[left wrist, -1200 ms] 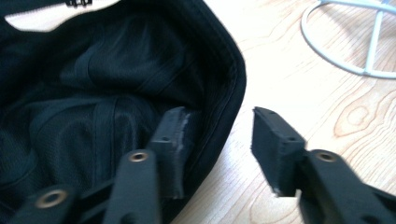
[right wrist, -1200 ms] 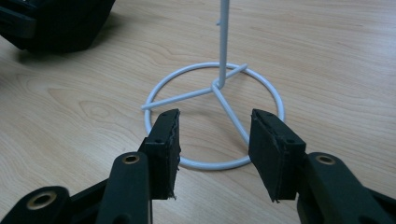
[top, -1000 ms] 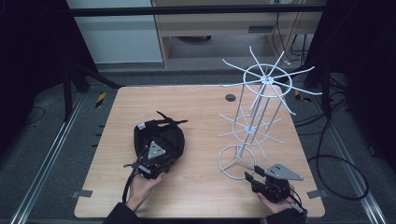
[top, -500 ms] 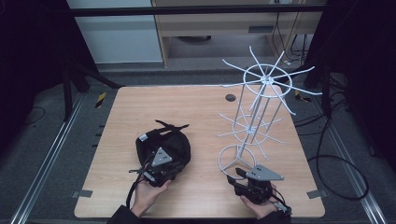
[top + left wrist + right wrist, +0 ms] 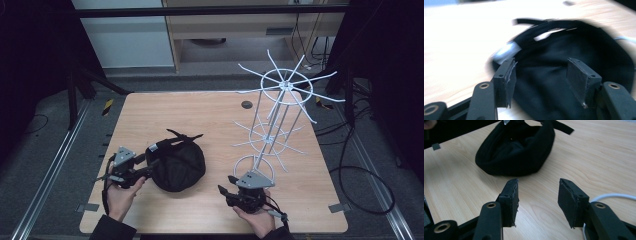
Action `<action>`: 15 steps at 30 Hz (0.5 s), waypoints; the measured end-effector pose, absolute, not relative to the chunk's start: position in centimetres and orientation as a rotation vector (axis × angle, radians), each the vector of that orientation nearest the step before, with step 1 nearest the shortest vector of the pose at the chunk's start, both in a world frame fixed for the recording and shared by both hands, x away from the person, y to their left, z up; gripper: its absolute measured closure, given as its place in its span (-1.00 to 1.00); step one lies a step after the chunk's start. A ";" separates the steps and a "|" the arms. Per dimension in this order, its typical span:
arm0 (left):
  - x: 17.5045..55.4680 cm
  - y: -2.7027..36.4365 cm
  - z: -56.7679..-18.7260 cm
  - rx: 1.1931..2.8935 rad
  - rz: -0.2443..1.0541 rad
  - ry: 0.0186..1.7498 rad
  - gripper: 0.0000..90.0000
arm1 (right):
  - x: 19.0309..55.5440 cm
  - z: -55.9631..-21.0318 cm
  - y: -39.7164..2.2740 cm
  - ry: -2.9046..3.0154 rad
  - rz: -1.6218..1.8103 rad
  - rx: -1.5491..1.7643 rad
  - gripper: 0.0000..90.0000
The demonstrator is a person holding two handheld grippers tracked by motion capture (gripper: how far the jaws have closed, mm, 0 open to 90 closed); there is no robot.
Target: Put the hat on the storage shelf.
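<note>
A black cap point(image 5: 177, 165) lies crown-down on the wooden table point(image 5: 200, 115), its strap ends sticking up at the back. My left gripper point(image 5: 149, 168) sits at the cap's left rim; its jaws have just been opening and stand apart. In the left gripper view the left gripper point(image 5: 540, 72) frames the blurred cap point(image 5: 564, 50) and its white label point(image 5: 506, 51), pads clear of the fabric. My right gripper point(image 5: 223, 192) hovers open by the front edge, pointing left. In its own view the right gripper point(image 5: 537, 192) has bare table between the jaws and the cap point(image 5: 516, 152) lies beyond.
A tall white wire rack point(image 5: 272, 130) with spoked arms stands on the table's right half, its ring base just behind my right hand. A curve of that white wire point(image 5: 614, 196) shows beside the right jaw. A small dark disc point(image 5: 246, 105) lies near the far edge.
My left gripper has pulled back left off the cap and its jaws have opened, letting go of the fabric. The right gripper has slid left along the front edge.
</note>
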State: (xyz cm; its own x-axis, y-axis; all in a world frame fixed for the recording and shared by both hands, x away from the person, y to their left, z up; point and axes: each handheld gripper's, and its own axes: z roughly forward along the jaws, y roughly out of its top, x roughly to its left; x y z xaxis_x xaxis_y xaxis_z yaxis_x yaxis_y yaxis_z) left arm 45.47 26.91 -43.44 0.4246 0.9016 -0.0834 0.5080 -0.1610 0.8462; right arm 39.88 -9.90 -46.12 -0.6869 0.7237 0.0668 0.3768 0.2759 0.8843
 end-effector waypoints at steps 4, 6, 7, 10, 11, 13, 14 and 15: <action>46.5 28.7 -44.8 1.808 0.550 1.311 -0.11 | 40.4 -46.1 -8.4 2.219 1.379 0.982 0.14; 46.8 28.8 -45.5 1.822 0.536 1.323 -0.12 | 40.5 -46.2 -8.2 2.222 1.375 0.977 0.14; 47.0 28.8 -45.8 1.835 0.533 1.330 -0.13 | 40.6 -46.3 -8.0 2.224 1.372 0.977 0.14; 47.7 28.9 -46.6 1.848 0.498 1.362 -0.14 | 40.7 -46.4 -8.0 2.225 1.360 0.980 0.15; 48.0 28.9 -46.8 1.858 0.479 1.378 -0.15 | 40.7 -46.4 -8.1 2.222 1.360 0.983 0.16; 48.6 28.9 -47.4 1.873 0.446 1.398 -0.14 | 40.8 -46.4 -8.3 2.213 1.359 0.991 0.16; 48.8 28.9 -47.6 1.880 0.438 1.402 -0.13 | 40.8 -46.3 -8.5 2.205 1.363 0.996 0.17; 49.0 28.9 -47.7 1.887 0.434 1.402 -0.10 | 40.9 -46.2 -8.7 2.201 1.364 0.998 0.17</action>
State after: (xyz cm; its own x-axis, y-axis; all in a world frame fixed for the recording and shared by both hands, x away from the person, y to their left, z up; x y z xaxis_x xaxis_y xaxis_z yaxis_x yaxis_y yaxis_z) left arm 48.97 28.87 -47.71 0.3478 0.9252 -0.1519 0.6774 -0.1359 0.7229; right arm 40.87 -8.68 -46.22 -0.6835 0.7277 0.0575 0.3752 0.2827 0.8828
